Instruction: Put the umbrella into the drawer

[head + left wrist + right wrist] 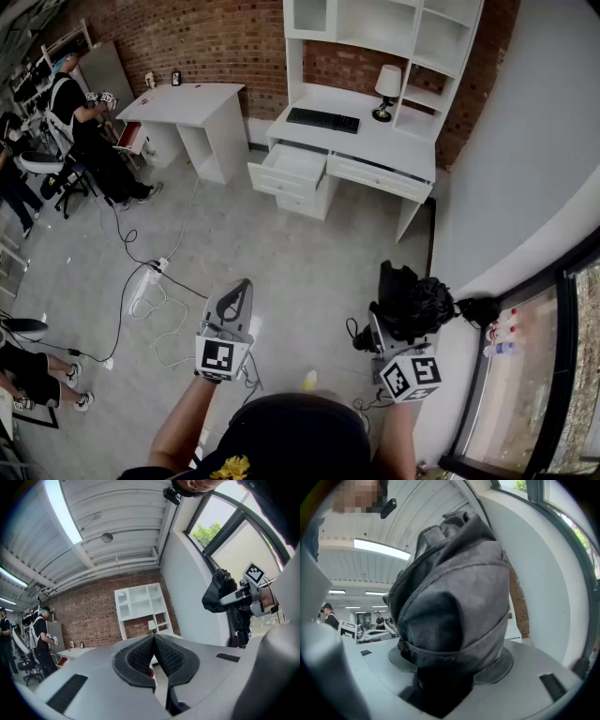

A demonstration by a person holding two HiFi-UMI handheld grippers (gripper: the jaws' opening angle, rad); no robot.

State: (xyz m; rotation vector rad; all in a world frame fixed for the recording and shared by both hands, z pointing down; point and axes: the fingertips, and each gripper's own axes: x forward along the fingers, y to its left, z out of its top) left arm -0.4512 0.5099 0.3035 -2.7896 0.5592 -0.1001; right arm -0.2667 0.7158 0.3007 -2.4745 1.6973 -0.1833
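The carrying step is in hand. The person stands in the middle of the floor, well apart from the white desk, with the folded black umbrella [418, 298] clamped in the right gripper [394, 337]. Its jaws stand fairly wide because the bundled fabric fills the gap between them, and the right gripper view shows little else. The left gripper [241, 291] is empty, its jaws pressed together at the tips with nothing between them.

One drawer [277, 178] already stands pulled out under the tabletop [380, 142], which carries a keyboard [323, 120] and a lamp [386, 89].

I'd say the next move is to walk up to the desk, bring the umbrella over the open drawer, and lower it inside before the jaws let go.
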